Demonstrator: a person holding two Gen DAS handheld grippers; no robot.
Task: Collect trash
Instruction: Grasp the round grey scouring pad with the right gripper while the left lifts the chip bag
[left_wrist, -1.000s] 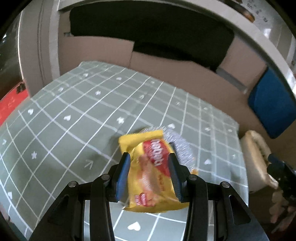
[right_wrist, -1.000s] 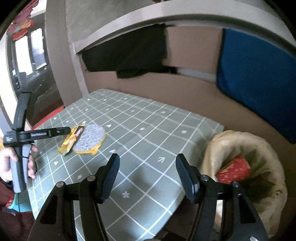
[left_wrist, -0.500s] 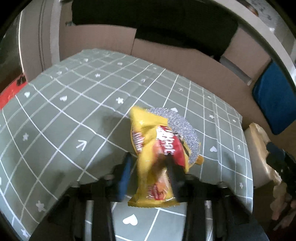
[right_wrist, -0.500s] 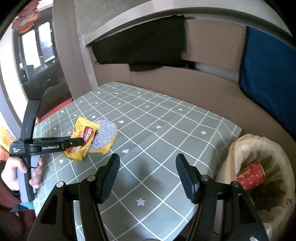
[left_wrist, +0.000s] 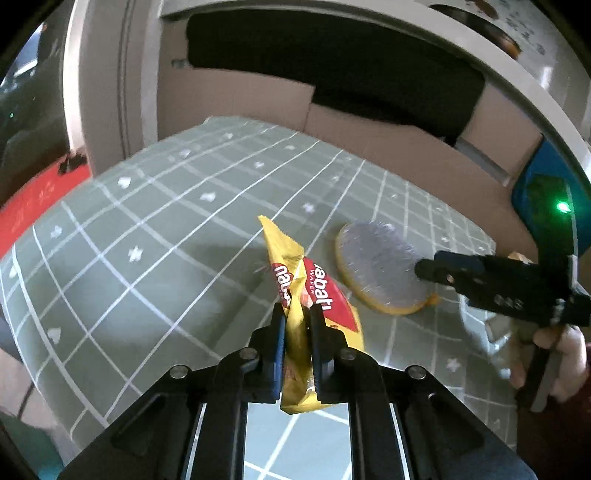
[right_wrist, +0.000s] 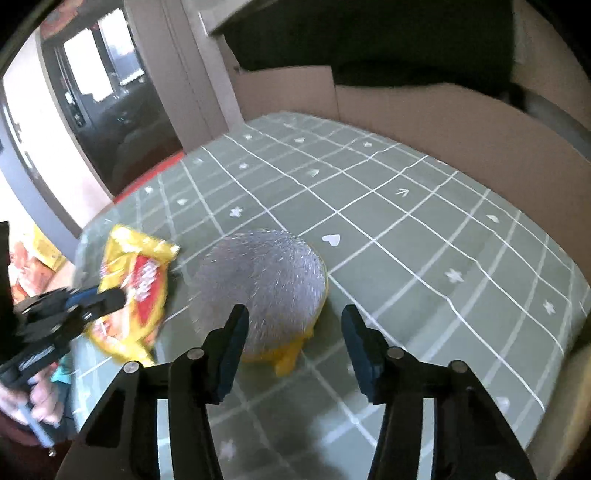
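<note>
Since the earlier frame, we saw that our right gripper (right_wrist: 291, 345) had come away from the trash bag side and down over the round pad, and that our left gripper (left_wrist: 297, 345) had squeezed the wrapper and lifted it off the pad.

We saw the worktop (left_wrist: 155, 236) as the largest thing, covered with a grey-green cloth with white grid lines and small white hearts and stars. Behind it stood brown cardboard panels (right_wrist: 461, 122) with a dark cloth (left_wrist: 332, 62) over them, and a blue panel (left_wrist: 543, 206) was at the right edge of the left wrist view.

Next in size, the round silver scouring pad (right_wrist: 266, 284) with a yellow rim lay flat on the worktop, just in front of the right gripper. The jaws of this gripper were apart and closing, and we saw only the near edge of the pad between their tips; they did not press on it.

The yellow and red wafer wrapper (left_wrist: 314, 295) was crumpled and clamped between the jaws of the left gripper, which were closing more on it. It stood upright above the cloth, just beside the pad and not touching it.

We saw a hand (left_wrist: 554, 350) on the handle of the right gripper in the left wrist view.
</note>
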